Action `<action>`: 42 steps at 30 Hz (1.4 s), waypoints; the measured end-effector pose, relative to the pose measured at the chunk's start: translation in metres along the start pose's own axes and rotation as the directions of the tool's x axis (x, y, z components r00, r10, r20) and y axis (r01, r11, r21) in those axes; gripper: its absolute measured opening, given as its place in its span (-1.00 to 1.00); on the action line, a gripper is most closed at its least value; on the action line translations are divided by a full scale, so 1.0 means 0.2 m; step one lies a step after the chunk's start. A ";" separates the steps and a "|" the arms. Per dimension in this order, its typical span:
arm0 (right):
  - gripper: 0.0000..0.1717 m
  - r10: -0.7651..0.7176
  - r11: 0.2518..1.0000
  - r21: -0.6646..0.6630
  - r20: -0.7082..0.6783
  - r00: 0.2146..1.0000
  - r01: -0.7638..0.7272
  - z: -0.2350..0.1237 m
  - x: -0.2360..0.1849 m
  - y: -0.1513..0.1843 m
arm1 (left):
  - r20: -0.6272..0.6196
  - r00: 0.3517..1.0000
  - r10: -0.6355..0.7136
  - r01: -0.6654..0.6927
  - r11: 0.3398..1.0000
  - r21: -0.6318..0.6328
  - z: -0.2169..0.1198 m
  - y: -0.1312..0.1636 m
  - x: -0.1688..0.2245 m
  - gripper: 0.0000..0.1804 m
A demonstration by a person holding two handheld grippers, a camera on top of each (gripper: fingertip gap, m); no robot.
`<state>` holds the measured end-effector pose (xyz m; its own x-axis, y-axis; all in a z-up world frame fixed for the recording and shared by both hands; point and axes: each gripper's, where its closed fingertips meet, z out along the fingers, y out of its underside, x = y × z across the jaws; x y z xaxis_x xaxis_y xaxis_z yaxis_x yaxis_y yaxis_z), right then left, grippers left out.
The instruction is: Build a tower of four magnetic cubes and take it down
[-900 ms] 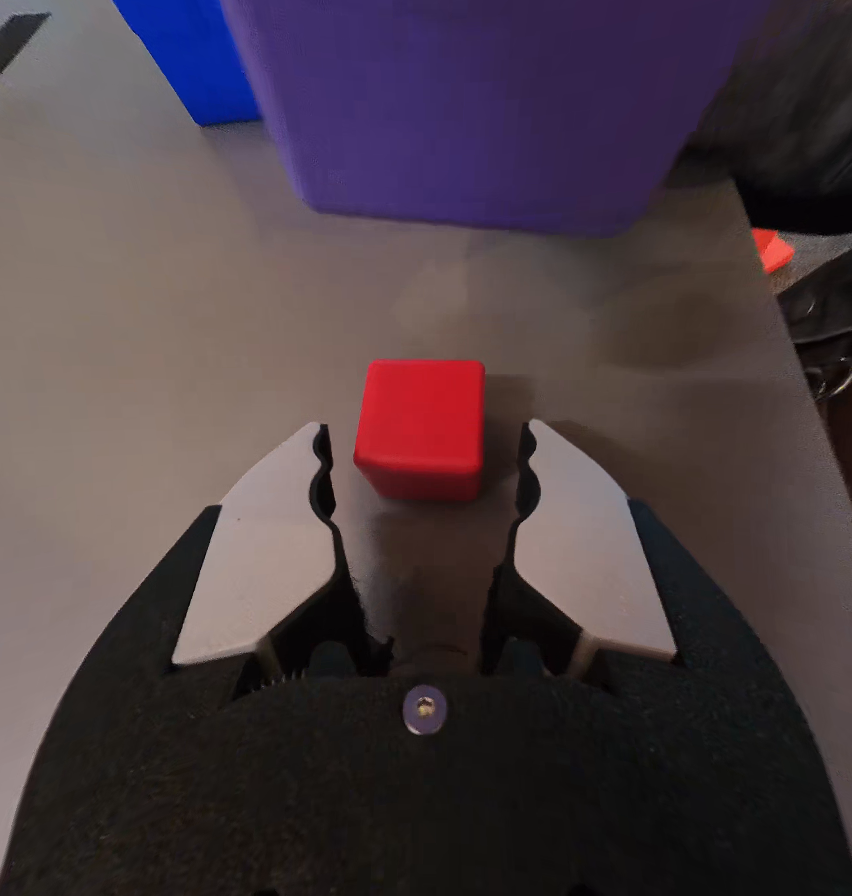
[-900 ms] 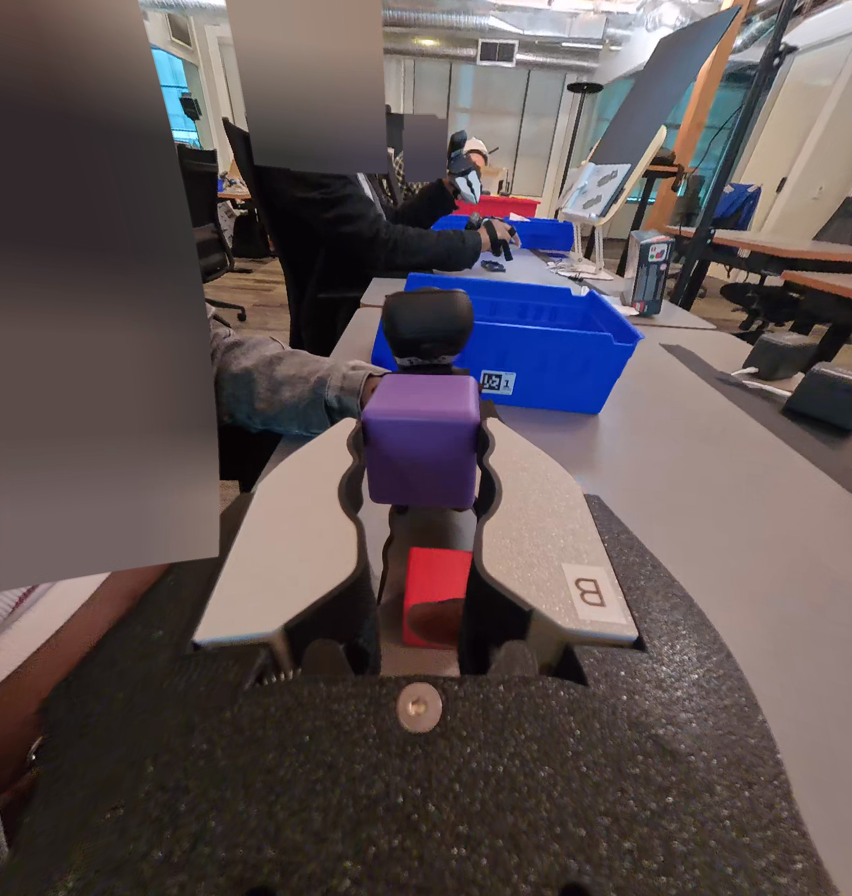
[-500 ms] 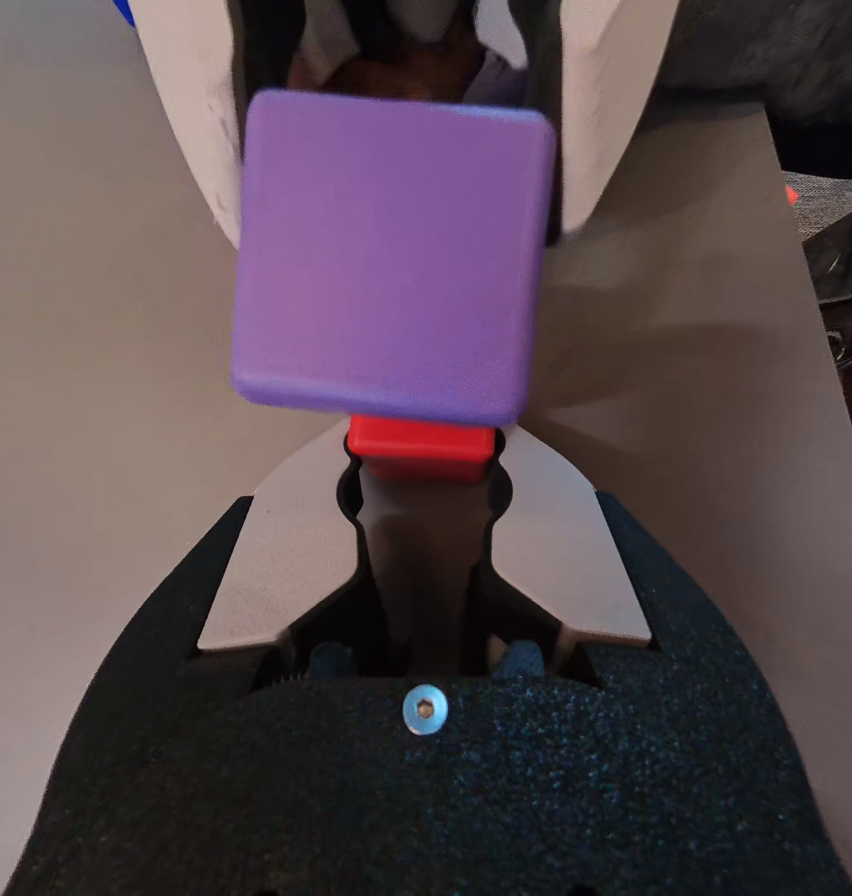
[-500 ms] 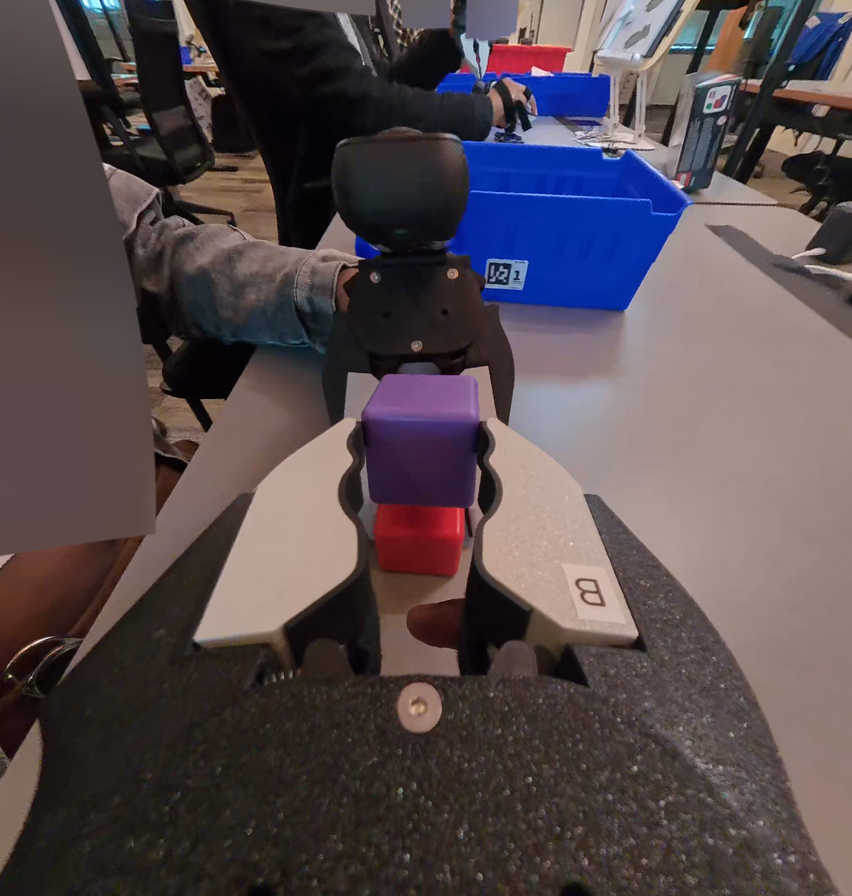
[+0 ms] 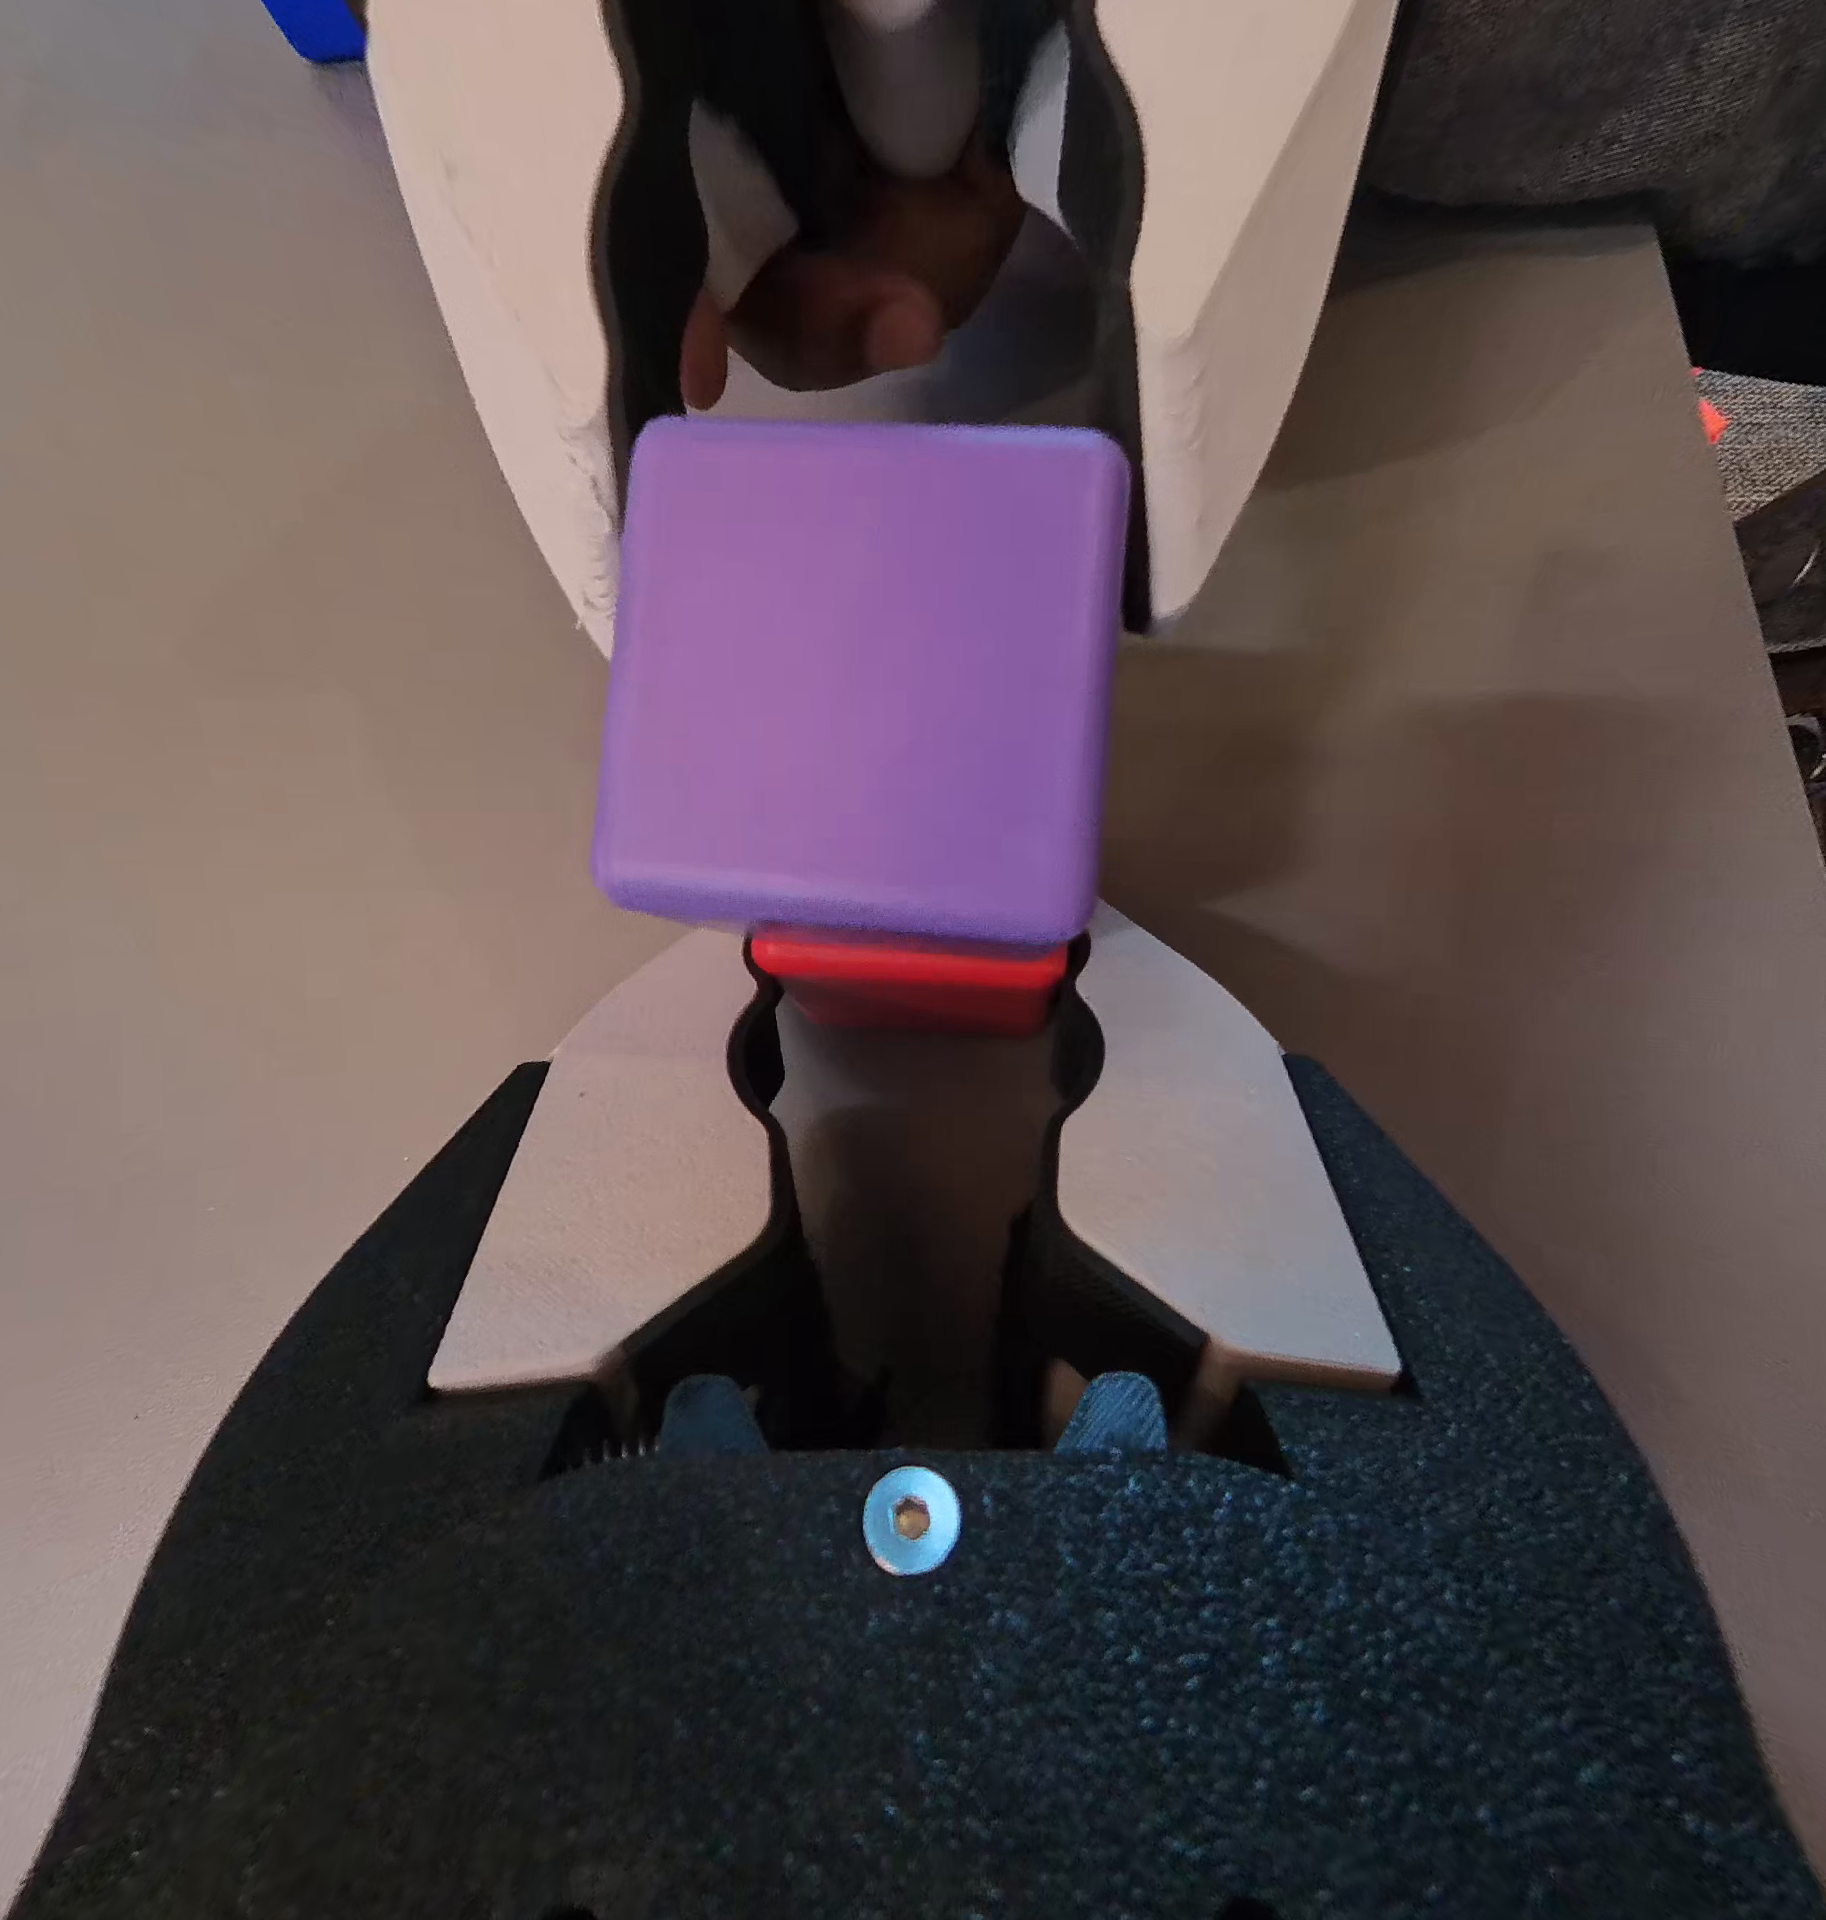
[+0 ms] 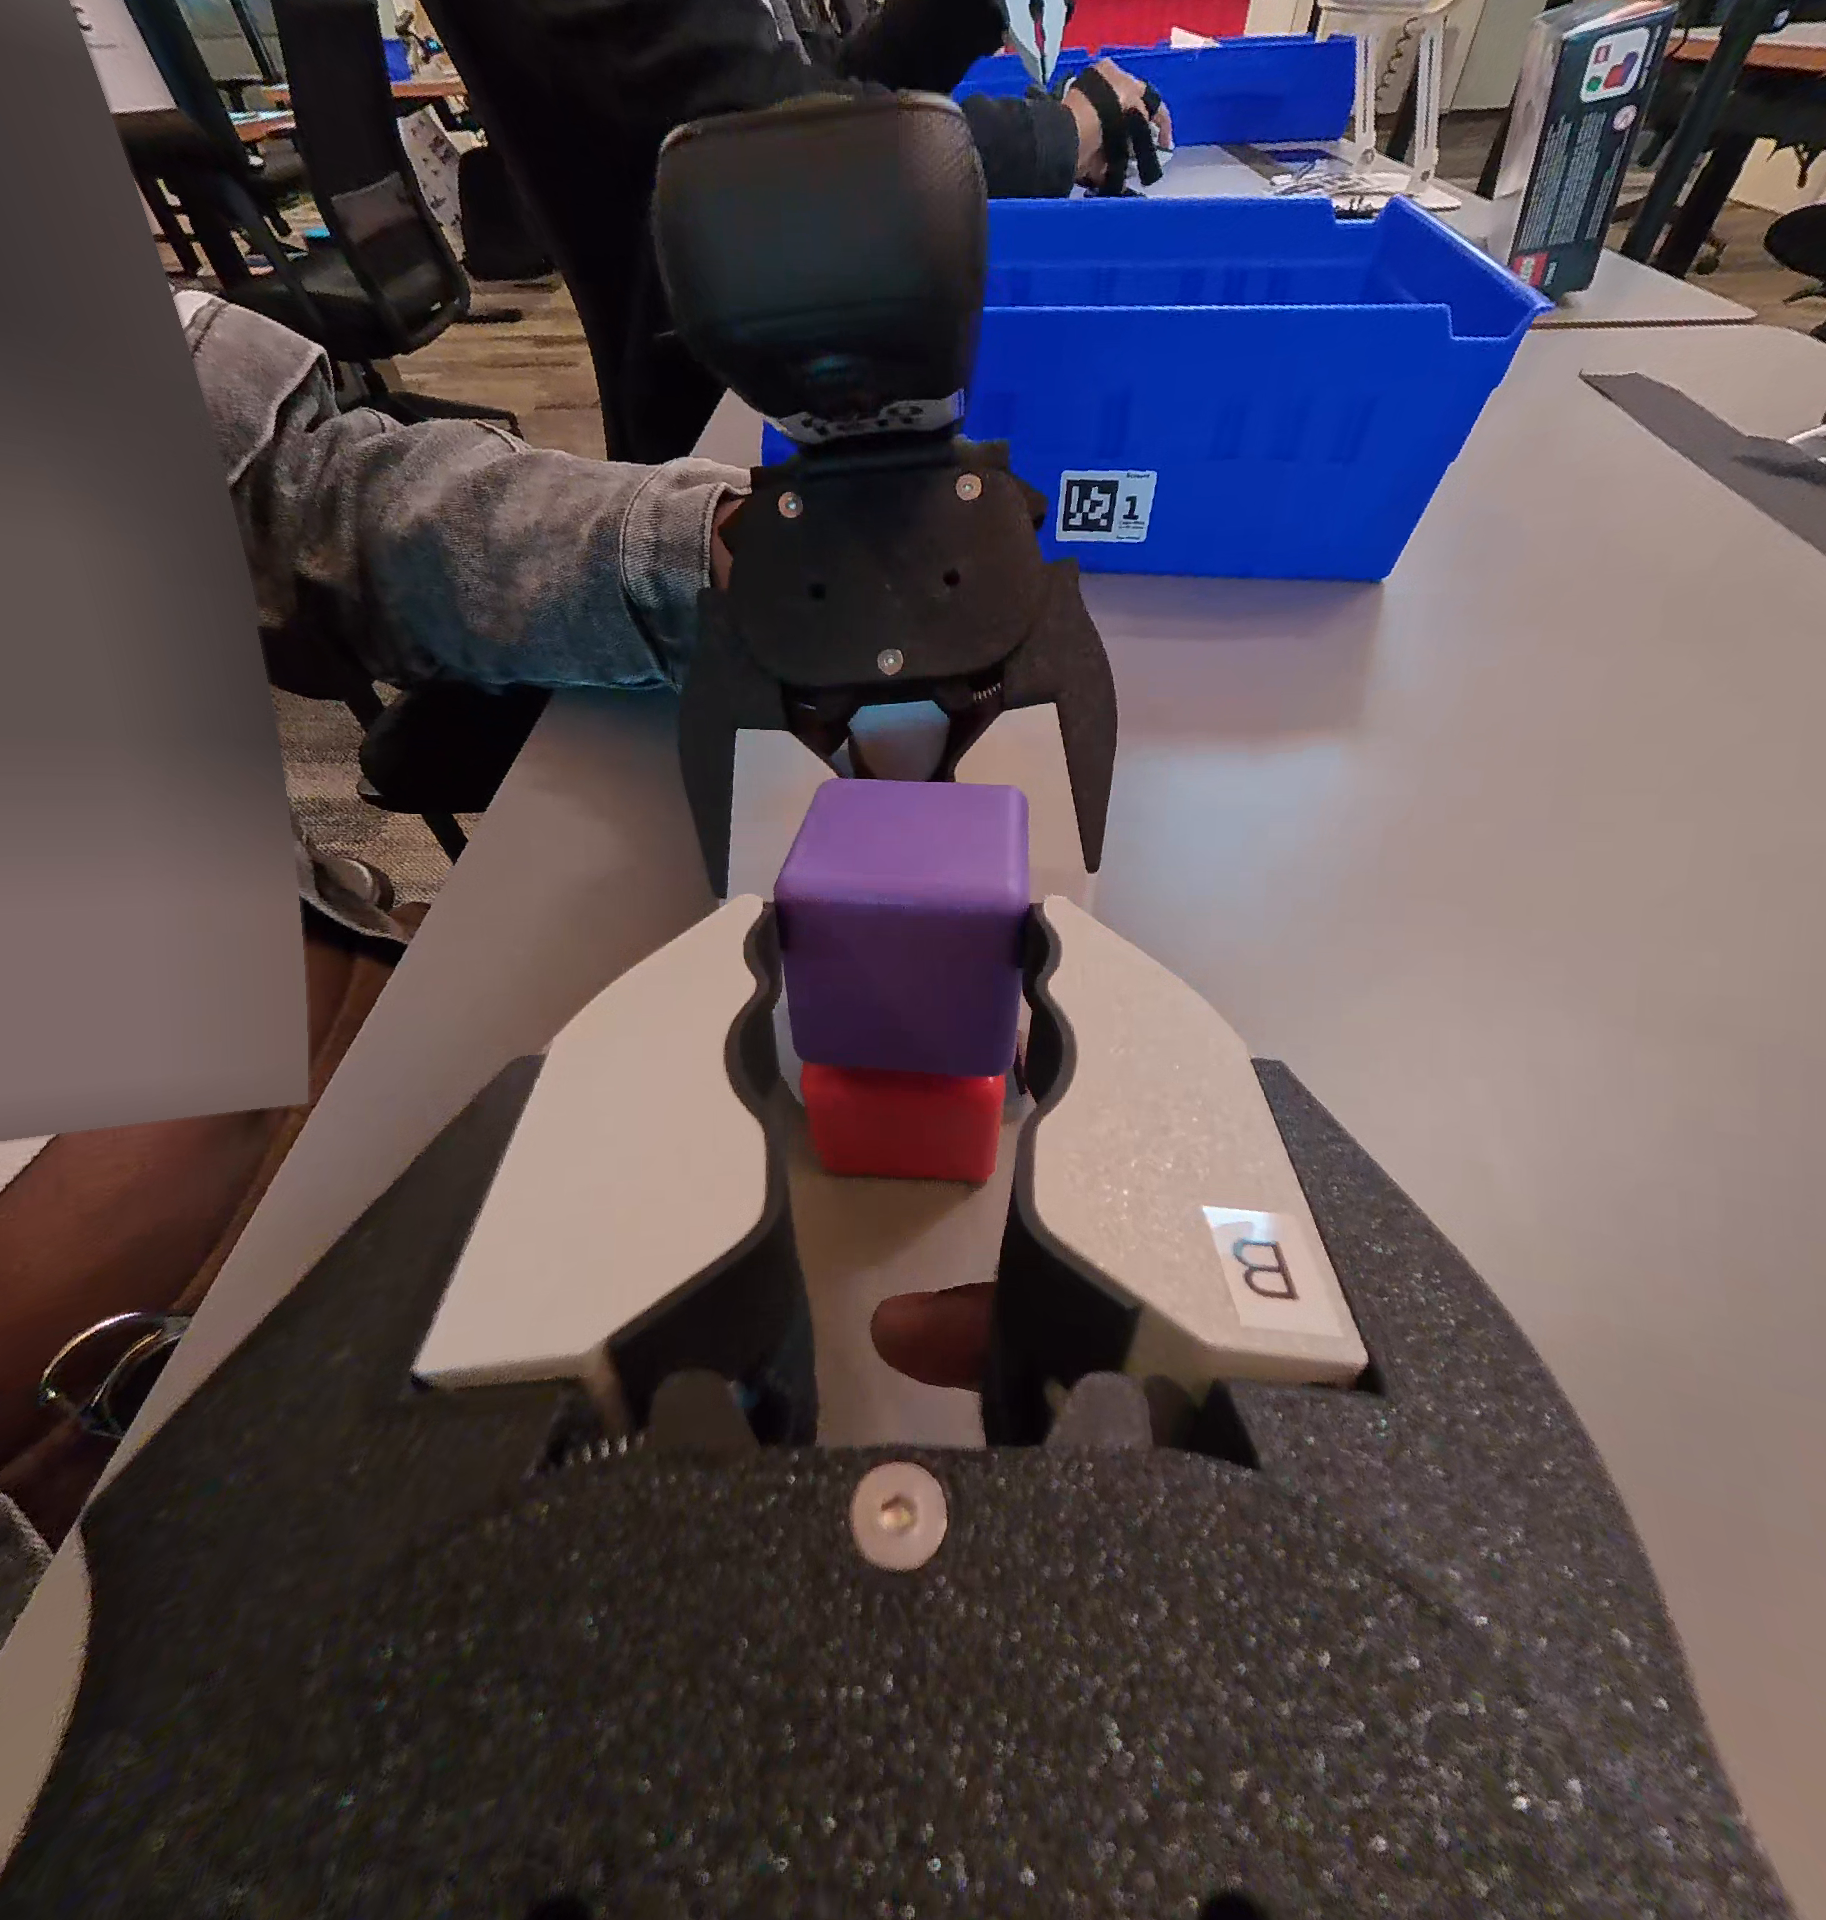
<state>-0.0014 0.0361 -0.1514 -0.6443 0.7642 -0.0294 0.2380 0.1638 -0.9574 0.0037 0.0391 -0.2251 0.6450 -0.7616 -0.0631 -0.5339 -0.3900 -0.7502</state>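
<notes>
A red cube [image 5: 909, 987] stands on the grey table [image 5: 265, 727]. My left gripper [image 5: 914, 956] is shut on the red cube at table level, with both pads against its sides. A purple cube [image 5: 857, 675] sits on top of the red cube. My right gripper [image 6: 901, 914] is shut on the purple cube [image 6: 904, 956], with both pads pressed on its sides. The red cube [image 6: 898, 1127] shows directly under the purple one in the right wrist view. The left gripper's black body [image 6: 888, 582] faces me beyond the stack; its fingertips are hidden there. The right gripper's white fingers [image 5: 535, 364] fill the top of the left wrist view.
A blue bin [image 6: 1252, 395] stands on the table behind the left gripper. A person's denim sleeve [image 6: 452, 561] reaches in from the left. The table's edge runs along the left [image 6: 493, 831]. A black strip [image 6: 1719, 436] lies at the far right. One gripper's finger ends stand about 7 cm off the other's.
My left gripper moved forward and shut on the red cube. My right gripper brought the purple cube down onto the red cube, still holding it.
</notes>
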 end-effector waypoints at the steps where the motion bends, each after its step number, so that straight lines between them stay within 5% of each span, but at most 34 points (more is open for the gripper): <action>1: -0.48 0.000 1.000 -0.001 0.001 1.000 0.000 0.00 0.00 0.00 | 0.001 1.000 0.000 0.000 1.000 0.000 0.00 0.00 0.00 -0.45; 20: -0.47 0.010 1.000 -0.007 0.022 1.000 -0.010 -0.01 0.00 0.04 | 0.000 1.000 -0.004 0.004 1.000 0.000 0.00 0.00 0.00 -0.44; 24: -0.19 0.032 0.999 0.027 0.033 0.999 -0.033 -0.02 -0.01 0.00 | 0.019 1.000 -0.022 0.022 0.999 0.035 -0.04 -0.01 0.00 -0.03; 28: -0.09 0.036 0.994 0.106 0.012 0.999 -0.037 -0.06 -0.01 -0.07 | 0.117 0.990 -0.078 0.055 0.981 0.186 -0.30 -0.16 -0.02 0.11; 33: -0.08 0.024 0.983 0.181 -0.003 1.000 -0.023 -0.10 -0.01 -0.14 | 0.381 0.906 -0.187 0.060 0.945 0.320 -0.97 -0.28 -0.14 -0.12; 35: -0.08 0.025 0.982 0.190 0.002 1.000 -0.025 -0.10 -0.02 -0.15 | 0.429 0.889 -0.159 0.048 0.965 0.258 -1.22 -0.20 -0.18 -0.23; 38: -0.07 0.014 0.983 0.181 0.006 1.000 -0.015 -0.10 -0.03 -0.15 | 0.460 0.876 -0.145 0.141 0.989 0.044 -1.45 0.11 -0.34 -0.23; 42: -0.07 0.008 0.984 0.180 0.003 1.000 -0.008 -0.10 -0.03 -0.15 | 0.402 0.891 -0.212 0.308 0.932 -0.192 -1.47 0.60 -0.53 -0.20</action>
<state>0.0099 0.0389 -0.1175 -0.6445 0.7637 -0.0375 0.1087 0.0429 -0.9931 -0.2899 -0.0783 -0.1150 0.9073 -0.3882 -0.1617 -0.4039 -0.6971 -0.5924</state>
